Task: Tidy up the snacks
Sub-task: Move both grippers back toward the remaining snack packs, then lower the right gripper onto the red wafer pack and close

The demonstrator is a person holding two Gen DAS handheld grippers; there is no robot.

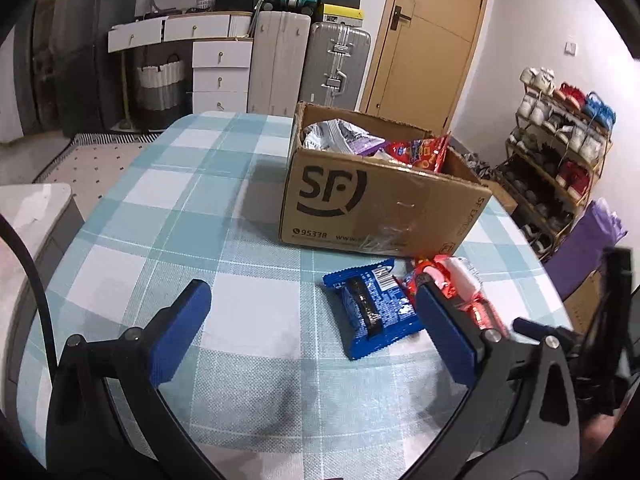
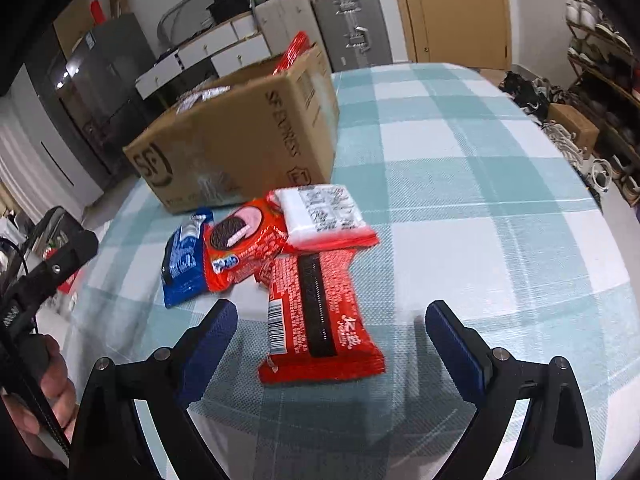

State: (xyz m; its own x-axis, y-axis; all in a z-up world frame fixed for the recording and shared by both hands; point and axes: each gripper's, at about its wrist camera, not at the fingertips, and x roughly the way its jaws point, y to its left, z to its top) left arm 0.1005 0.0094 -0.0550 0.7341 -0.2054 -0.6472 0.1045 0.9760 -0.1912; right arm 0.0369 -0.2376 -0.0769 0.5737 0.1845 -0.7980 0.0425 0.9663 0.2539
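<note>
The tabletop (image 1: 256,208) wears a woven checked cloth, matt and slightly coarse. The box (image 1: 372,204) is matt brown cardboard with ragged edges and a glossy strip of clear tape. The blue pack (image 1: 372,308) and red pack (image 2: 320,320) are shiny crinkled plastic film; a third pack (image 2: 324,212) has a white panel that looks matt. Each claw (image 1: 312,304) (image 2: 332,320) has ribbed blue pads on smooth black plastic arms with metal pins. The far suitcase (image 1: 336,68) looks like brushed metal, the door (image 1: 432,36) smooth wood.
</note>
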